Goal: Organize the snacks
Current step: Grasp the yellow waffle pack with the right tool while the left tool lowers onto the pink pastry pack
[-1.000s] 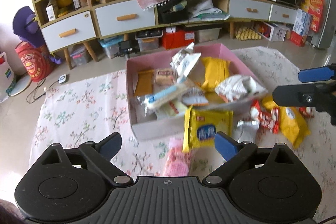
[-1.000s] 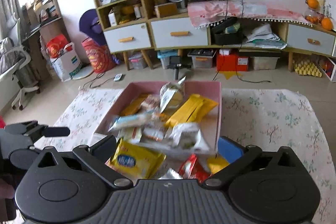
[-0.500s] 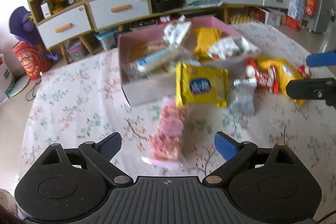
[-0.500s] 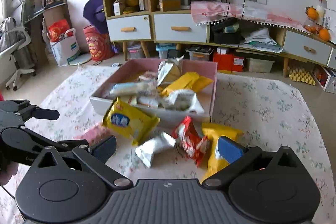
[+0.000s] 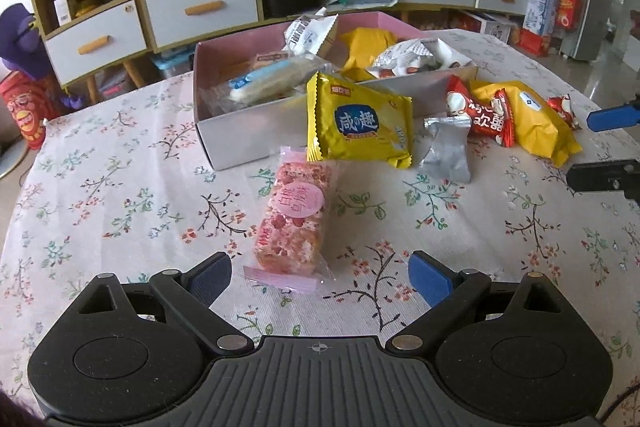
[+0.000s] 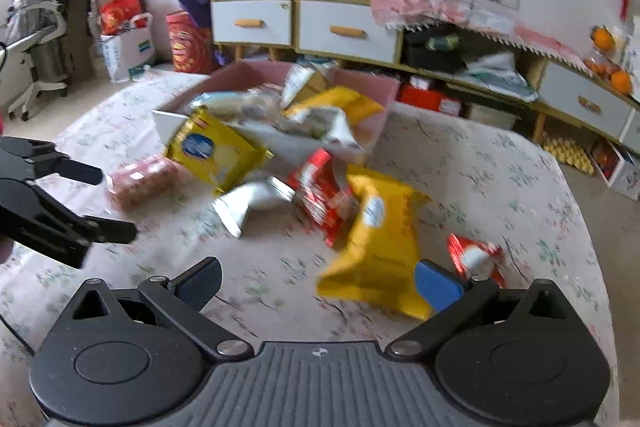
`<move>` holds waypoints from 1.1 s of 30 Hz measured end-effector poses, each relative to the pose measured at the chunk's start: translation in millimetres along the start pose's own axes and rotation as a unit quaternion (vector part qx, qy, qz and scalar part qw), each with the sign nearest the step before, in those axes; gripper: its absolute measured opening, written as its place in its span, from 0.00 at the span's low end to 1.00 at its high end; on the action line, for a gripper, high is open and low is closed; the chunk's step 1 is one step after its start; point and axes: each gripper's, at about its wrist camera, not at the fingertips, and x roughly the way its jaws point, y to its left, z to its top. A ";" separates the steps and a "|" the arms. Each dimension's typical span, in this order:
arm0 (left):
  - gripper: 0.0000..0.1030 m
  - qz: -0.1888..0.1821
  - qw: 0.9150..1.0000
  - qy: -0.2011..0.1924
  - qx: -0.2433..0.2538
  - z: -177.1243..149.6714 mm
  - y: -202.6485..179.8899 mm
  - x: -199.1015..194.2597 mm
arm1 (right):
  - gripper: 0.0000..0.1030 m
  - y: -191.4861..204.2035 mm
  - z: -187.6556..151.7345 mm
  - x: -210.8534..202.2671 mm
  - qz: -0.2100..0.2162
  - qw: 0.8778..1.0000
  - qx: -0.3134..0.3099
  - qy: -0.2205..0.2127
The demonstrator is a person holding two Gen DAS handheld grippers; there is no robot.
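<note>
A pink-lined box (image 5: 240, 139) full of snack packs stands on the floral tablecloth. In front of it lie a pink snack bar (image 5: 294, 219), a yellow cracker pack (image 5: 358, 123), a silver pouch (image 5: 446, 151), a red pack (image 5: 482, 115) and a yellow bag (image 5: 528, 119). My left gripper (image 5: 319, 277) is open, with the pink bar lying just ahead between its fingers. My right gripper (image 6: 318, 281) is open just short of the yellow bag (image 6: 380, 239), whose near end lies by its right finger. A small red pack (image 6: 476, 255) lies right of it.
The floral tablecloth (image 5: 120, 195) has bare room at left and front. A shelf unit with white drawers (image 5: 200, 11) lines the back wall. My right gripper (image 5: 608, 151) shows at the left view's right edge, my left gripper (image 6: 60, 203) at the right view's left edge.
Both grippers have come down and in toward the table. The pink bar now lies close between my left fingers, and the yellow bag is near my right fingers. Both stay open.
</note>
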 end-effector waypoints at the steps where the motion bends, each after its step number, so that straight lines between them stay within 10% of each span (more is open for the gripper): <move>1: 0.94 -0.001 1.000 -0.001 0.000 -0.3 0.2 1.1 | 0.82 -4.1 -1.8 0.9 -0.004 1.000 0.006 0.003; 33: 0.61 0.001 1.000 0.001 -0.020 16.0 6.2 18.5 | 0.56 -36.5 11.0 53.4 -0.041 0.998 0.037 0.038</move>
